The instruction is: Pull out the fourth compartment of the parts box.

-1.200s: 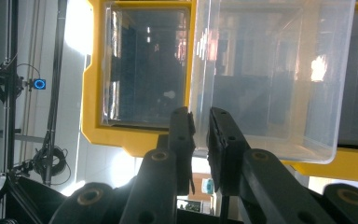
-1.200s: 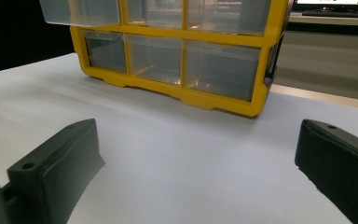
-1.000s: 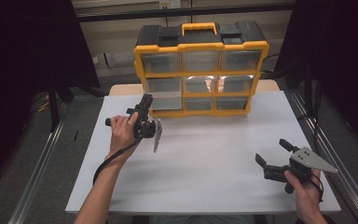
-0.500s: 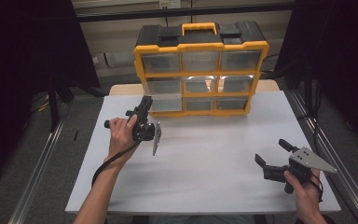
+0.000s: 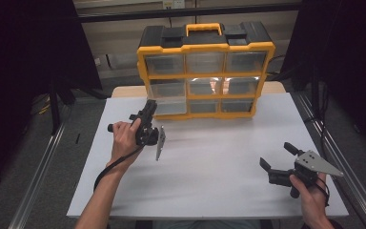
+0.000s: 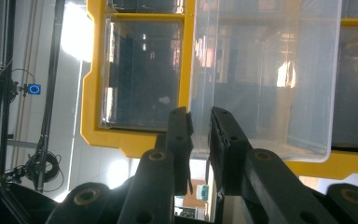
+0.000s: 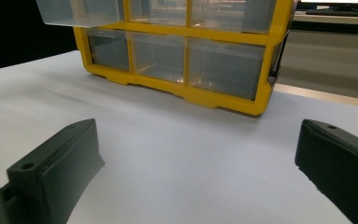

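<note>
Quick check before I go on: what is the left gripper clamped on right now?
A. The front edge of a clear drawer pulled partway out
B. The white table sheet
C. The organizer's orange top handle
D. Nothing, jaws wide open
A: the left gripper pinches the front lip of the clear drawer, which juts out of the yellow organizer.

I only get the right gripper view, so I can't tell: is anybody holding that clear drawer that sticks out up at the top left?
Observer: Yes. The left gripper is shut on the front lip of the clear drawer.
Operator: Which row is it from?
Observer: The middle one of three rows in the yellow organizer, at its left end in the high view.
Operator: What's on top of the box?
Observer: A black lid with an orange carry handle.
</note>
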Action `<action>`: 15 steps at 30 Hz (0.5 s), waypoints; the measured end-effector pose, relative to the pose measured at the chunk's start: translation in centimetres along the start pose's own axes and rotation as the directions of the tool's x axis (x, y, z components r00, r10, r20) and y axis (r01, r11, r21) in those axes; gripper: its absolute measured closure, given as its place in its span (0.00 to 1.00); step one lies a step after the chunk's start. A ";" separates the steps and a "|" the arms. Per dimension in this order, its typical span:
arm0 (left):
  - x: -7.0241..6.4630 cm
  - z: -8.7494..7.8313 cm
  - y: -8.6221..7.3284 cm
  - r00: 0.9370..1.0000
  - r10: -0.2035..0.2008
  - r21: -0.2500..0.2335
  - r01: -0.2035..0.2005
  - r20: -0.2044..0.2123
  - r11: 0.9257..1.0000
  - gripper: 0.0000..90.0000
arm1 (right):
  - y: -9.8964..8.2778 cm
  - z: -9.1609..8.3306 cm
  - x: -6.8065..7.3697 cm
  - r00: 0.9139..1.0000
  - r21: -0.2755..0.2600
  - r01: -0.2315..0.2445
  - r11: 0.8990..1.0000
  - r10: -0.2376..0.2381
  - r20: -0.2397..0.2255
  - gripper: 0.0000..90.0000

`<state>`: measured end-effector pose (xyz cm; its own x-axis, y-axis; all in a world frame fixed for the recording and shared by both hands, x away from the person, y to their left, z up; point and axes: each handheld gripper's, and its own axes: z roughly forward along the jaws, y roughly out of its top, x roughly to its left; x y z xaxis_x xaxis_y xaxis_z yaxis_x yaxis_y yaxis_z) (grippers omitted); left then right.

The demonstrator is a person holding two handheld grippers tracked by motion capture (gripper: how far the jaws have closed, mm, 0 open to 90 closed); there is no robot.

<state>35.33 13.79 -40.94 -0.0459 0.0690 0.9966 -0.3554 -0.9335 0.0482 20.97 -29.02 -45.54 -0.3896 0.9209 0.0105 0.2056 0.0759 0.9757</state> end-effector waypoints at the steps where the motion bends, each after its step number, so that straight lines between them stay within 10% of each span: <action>1: 0.0 -0.1 0.0 1.000 -0.006 -0.007 0.006 -0.001 1.000 0.87 | 0.0 0.0 0.0 1.000 0.000 0.006 1.000 -0.006 0.001 0.00; 5: -0.1 0.0 0.5 0.998 0.057 0.000 -0.057 -0.003 0.998 0.89 | 0.0 0.1 0.0 1.000 0.001 0.004 1.000 -0.004 -0.002 0.00; 15: 0.3 0.1 -0.1 0.997 -0.083 -0.005 0.083 0.006 0.997 0.76 | 0.0 0.0 0.0 1.000 -0.001 -0.001 1.000 0.001 0.002 0.00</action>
<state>35.43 13.87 -40.68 -0.0107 0.1438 0.9896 -0.3624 -0.9229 0.1302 21.00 -29.01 -45.58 -0.3875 0.9218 0.0108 0.2053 0.0749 0.9758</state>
